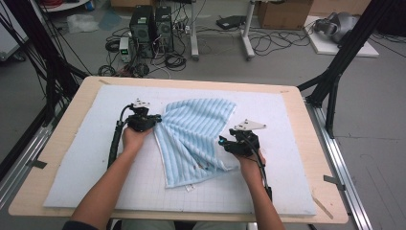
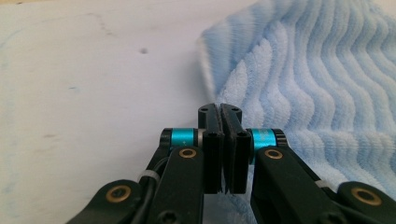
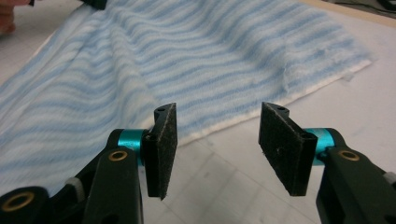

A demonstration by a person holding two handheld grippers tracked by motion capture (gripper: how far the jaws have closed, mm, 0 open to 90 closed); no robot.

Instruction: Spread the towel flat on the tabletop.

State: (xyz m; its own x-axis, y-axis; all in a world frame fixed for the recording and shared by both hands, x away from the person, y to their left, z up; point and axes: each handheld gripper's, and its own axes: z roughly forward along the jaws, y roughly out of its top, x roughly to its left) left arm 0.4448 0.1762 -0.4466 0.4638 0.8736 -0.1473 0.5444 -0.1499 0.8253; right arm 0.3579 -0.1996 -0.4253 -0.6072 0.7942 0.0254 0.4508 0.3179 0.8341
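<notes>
Towel, blue-striped and rumpled, is spread across the middle of the white mat. Its left edge is met by the left gripper, jaws pressed together. At its right edge, the right gripper is held spread.

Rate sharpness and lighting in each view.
High view: even light, soft, towel stripes readable. Left gripper view: shut left gripper sharp, mat washed out. Right gripper view: open right gripper crisp, far towel edge slightly blurred.
</notes>
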